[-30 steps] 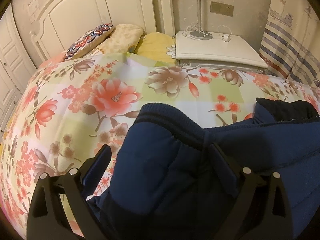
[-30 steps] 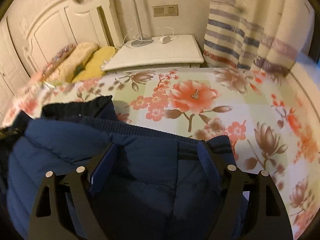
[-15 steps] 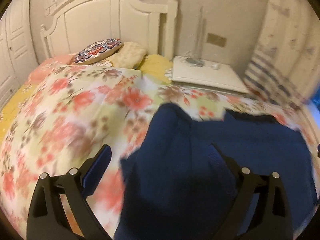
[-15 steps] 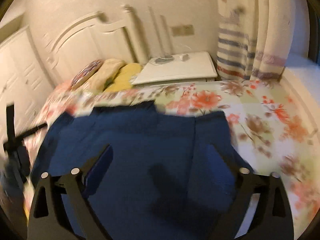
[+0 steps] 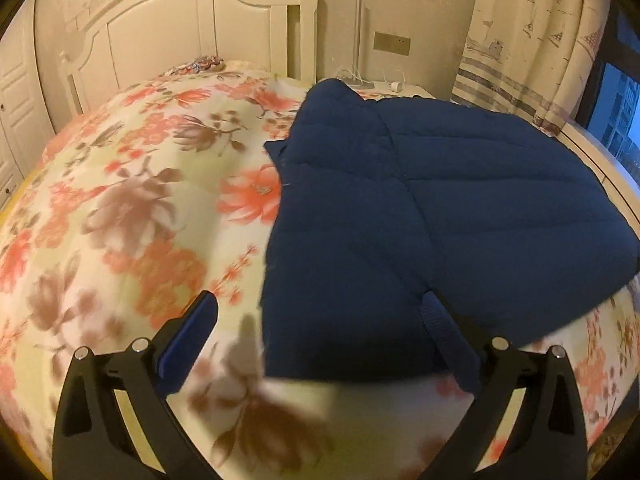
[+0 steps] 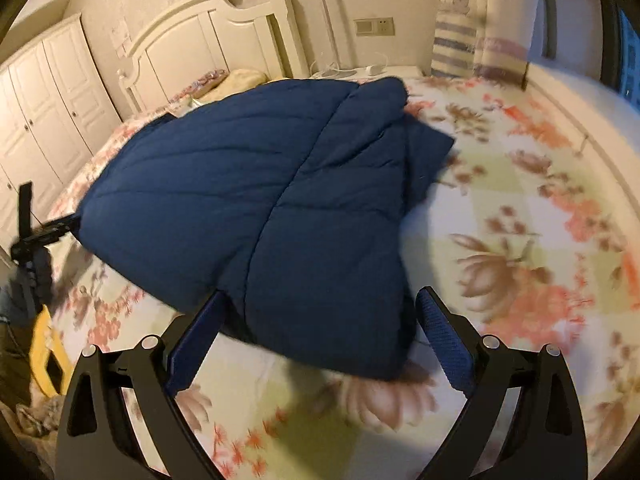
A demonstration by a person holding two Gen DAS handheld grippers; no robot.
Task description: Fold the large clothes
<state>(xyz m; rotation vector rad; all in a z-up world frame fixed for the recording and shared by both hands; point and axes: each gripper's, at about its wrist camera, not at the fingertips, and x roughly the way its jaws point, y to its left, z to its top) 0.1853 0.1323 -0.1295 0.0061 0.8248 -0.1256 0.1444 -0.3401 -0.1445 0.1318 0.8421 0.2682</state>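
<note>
The bedspread [image 5: 132, 216] is motion-blurred — the bedside table [image 6: 396, 70] sits half hidden behind the jacket [image 6: 248, 184].

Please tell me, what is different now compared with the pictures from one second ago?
Both tools have drawn back from the blue jacket: earlier it filled the space between their fingers, now only its near edge lies there. The left tool and the right tool stand open and hold nothing; the right one's jaws have just been opening. The jacket lies folded on the floral bedspread. Bed and nightstand are unchanged.
</note>
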